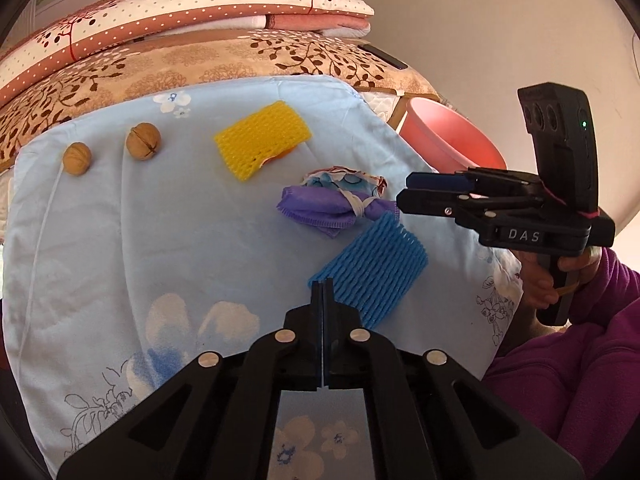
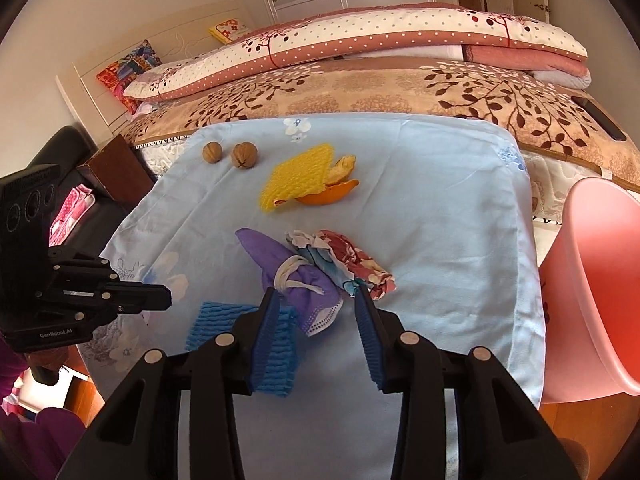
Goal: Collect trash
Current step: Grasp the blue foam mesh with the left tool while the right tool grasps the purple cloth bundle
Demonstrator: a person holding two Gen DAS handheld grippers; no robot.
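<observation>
Left tool [image 1: 323, 286]: blue pads pressed flat together, nothing between them; its tips sit at the near corner of the blue ribbed foam fruit net [image 1: 370, 270]. In the right wrist view its body reads "GenRobot.AI".
Right tool [image 2: 316, 300]: jaws partly apart, gripping nothing; "DAS" is printed on its side in the left wrist view.
Between the right tool's tips: the near end of the crumpled purple face mask tied with white elastic [image 2: 294, 272], lying on the pale blue flowered cloth [image 2: 440, 200].
Just beyond the mask: a wad of torn red-and-blue printed paper [image 2: 348, 258], touching it.
Farther ahead: yellow foam fruit net [image 2: 298, 178] over orange peel [image 2: 332, 194].
Far left: two brown walnuts [image 2: 232, 153].
Right of the right tool: pink plastic bin [image 2: 592, 280], beside the bed [image 2: 360, 92].
</observation>
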